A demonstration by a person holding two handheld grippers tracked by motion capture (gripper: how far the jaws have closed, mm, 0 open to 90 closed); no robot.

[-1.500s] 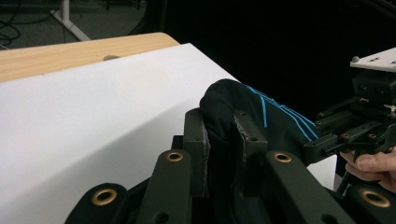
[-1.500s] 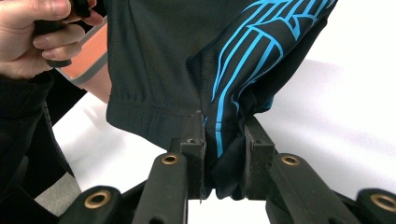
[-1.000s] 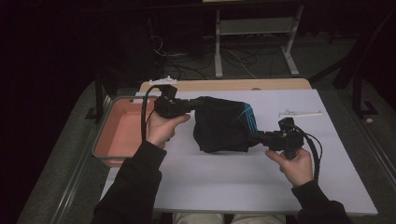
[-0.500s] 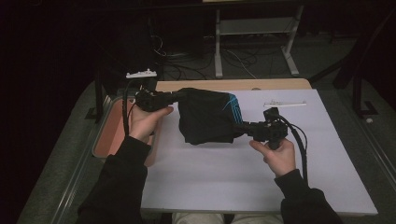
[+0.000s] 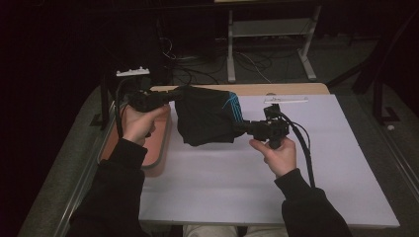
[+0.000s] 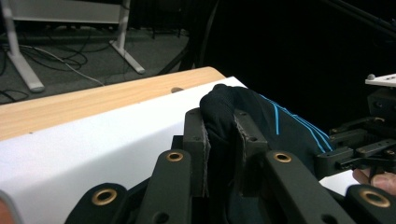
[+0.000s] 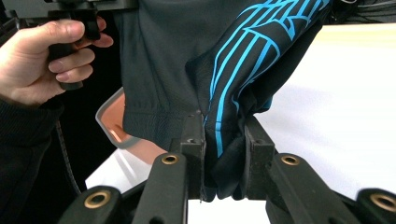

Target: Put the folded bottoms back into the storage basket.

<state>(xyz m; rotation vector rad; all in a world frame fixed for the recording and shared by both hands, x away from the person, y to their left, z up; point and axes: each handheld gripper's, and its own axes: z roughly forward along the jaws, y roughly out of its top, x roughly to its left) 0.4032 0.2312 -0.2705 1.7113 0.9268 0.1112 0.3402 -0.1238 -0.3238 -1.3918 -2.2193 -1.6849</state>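
A black garment with blue stripes (image 5: 207, 118) hangs stretched between two hand-held grippers above the far left part of a white table (image 5: 316, 197), its lower edge drooping toward the tabletop. In the left gripper view the dark cloth (image 6: 261, 126) is bunched between the two black jaws, which are clamped on it; in the right gripper view the striped fold (image 7: 233, 93) is likewise pinched tight between that tool's jaws.

Seen from the high view, the left gripper (image 5: 174, 96) grips the garment's edge at about 10 o'clock from the cloth's middle, and the right gripper (image 5: 245, 127) holds the striped side at about 4 o'clock. A person's left hand (image 5: 141, 123) carries the first tool over a pink tray (image 5: 159, 148), which sits at 9 o'clock of the garment at the table's left edge. The right hand (image 5: 279, 155) holds the other tool over the white surface, a black cable (image 5: 307, 153) trailing back along the sleeve.
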